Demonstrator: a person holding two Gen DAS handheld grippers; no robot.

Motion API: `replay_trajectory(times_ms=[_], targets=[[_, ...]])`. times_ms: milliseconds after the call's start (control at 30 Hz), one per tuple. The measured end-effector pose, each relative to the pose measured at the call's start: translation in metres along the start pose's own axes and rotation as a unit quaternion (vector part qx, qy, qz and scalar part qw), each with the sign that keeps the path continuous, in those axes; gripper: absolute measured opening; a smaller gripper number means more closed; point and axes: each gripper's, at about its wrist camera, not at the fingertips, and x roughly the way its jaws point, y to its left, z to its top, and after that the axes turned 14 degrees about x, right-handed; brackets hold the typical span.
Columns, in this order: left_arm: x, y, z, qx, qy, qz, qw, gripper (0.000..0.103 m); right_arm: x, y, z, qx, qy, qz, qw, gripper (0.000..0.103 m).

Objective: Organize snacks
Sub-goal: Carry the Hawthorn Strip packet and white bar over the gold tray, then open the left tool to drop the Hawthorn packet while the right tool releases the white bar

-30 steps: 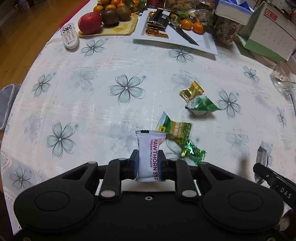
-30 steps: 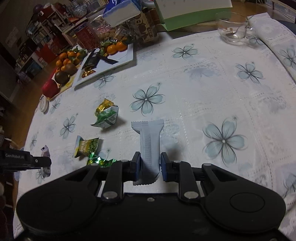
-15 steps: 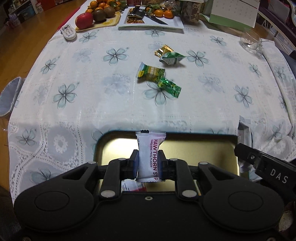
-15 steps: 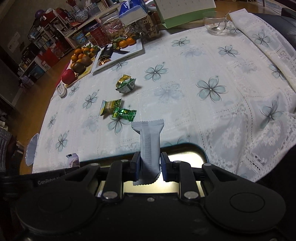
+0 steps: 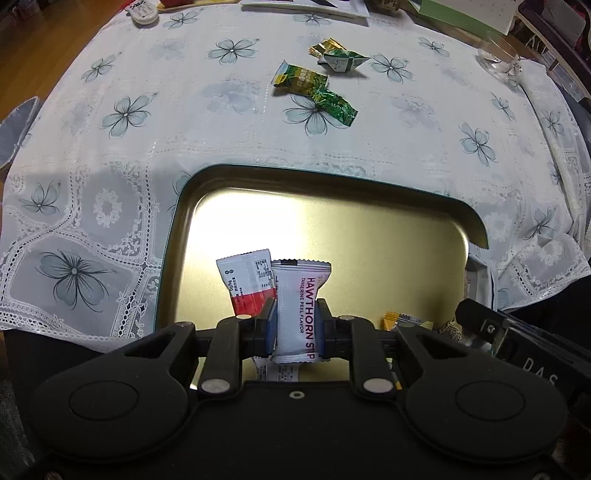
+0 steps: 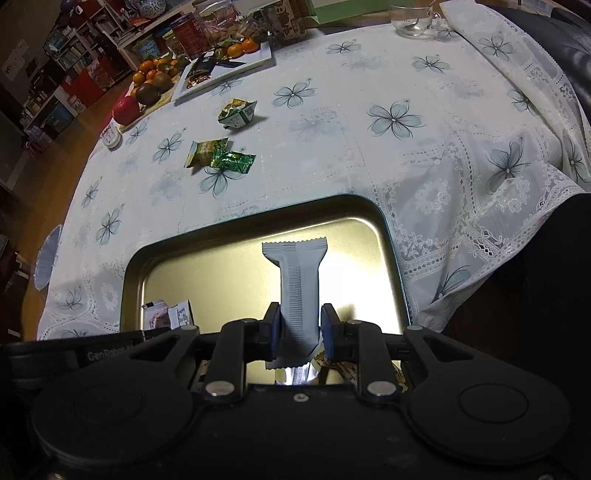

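Note:
My left gripper (image 5: 295,328) is shut on a white hawthorn strip packet (image 5: 300,295), held upright over the gold metal tray (image 5: 369,206). A red and white packet (image 5: 247,280) lies in the tray beside it. My right gripper (image 6: 300,332) is shut on a plain white snack packet (image 6: 299,280), also above the tray (image 6: 207,236). Several green and gold snacks (image 5: 314,85) lie on the tablecloth beyond the tray; they also show in the right wrist view (image 6: 221,155).
A yellow wrapped snack (image 5: 402,320) lies in the tray at right. The right gripper's body (image 5: 517,347) shows in the left wrist view. A white plate (image 6: 229,66), fruit (image 6: 147,85), jars and a glass cup (image 6: 412,18) stand at the table's far side.
Both grippers have drawn back toward the near table edge with their packets. The tray now fills the foreground and the loose snacks lie farther away.

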Motion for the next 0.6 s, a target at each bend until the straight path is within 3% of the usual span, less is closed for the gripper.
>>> replay_trajectory(times_ms=[167,433,600], targets=[[-0.004,0.01,0.012,-0.007,-0.01,0.005,0.9999,0.027,0.004,0.001,0.003,0.003,0.004,-0.005,1.0,0.024],[-0.001,-0.003,0.031,0.026,-0.015,0.016,0.9994,0.028,0.01,0.006,0.012,0.004,0.008,-0.002,1.0,0.024],[-0.001,-0.012,0.035,0.037,-0.016,0.003,0.9992,0.035,0.012,0.005,0.015,0.011,0.008,-0.004,1.0,0.025]])
